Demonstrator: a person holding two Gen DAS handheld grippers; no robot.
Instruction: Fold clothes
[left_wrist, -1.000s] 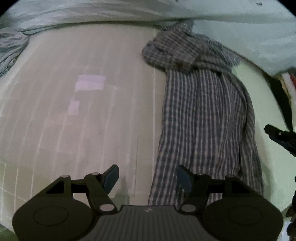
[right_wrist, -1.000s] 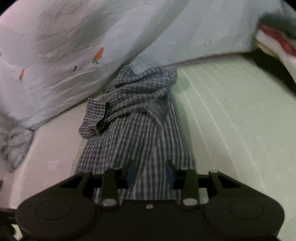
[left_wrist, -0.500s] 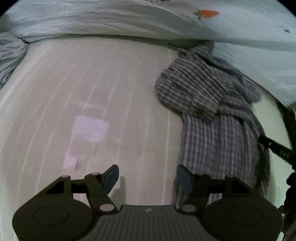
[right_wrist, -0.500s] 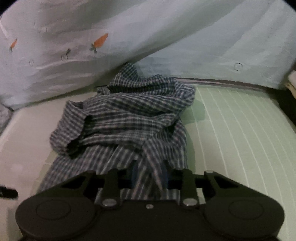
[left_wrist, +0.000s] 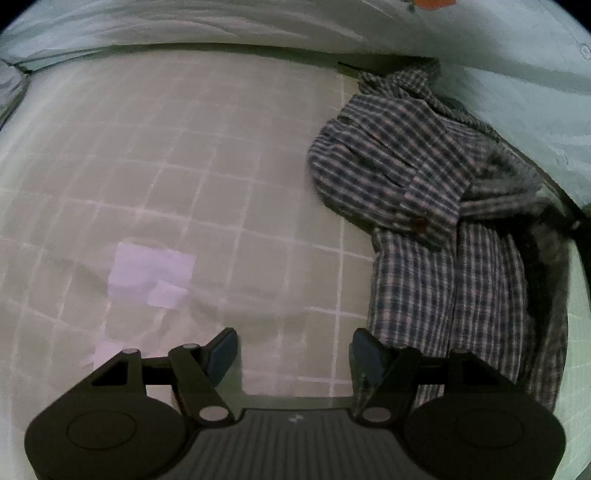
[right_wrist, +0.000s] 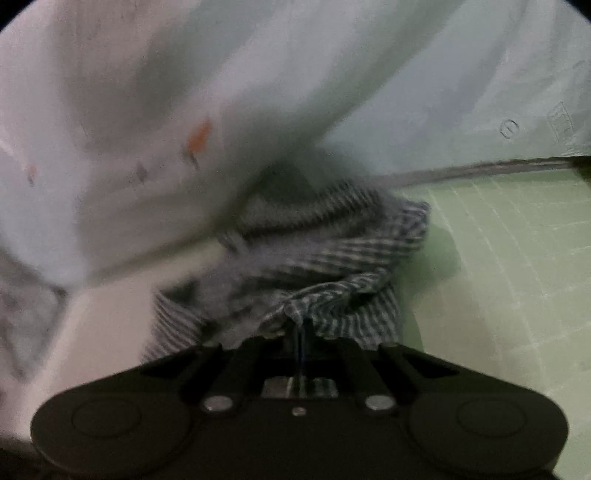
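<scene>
A blue and white checked shirt (left_wrist: 436, 206) lies in a long narrow strip on a grid mat, its crumpled collar end far from me. My left gripper (left_wrist: 293, 356) is open and empty over the bare mat, just left of the shirt's near edge. In the right wrist view the shirt (right_wrist: 332, 266) is bunched up and blurred. My right gripper (right_wrist: 299, 332) is shut on a fold of the shirt, with cloth pinched between its fingers.
A pale grid mat (left_wrist: 177, 177) covers the surface, green on the right side (right_wrist: 509, 258). A light sheet with carrot prints (right_wrist: 147, 110) hangs along the far edge. White paper patches (left_wrist: 151, 273) lie on the mat.
My right gripper has closed on the shirt's near end and bunched it toward the collar. My left gripper stayed open and moved forward along the shirt's left edge.
</scene>
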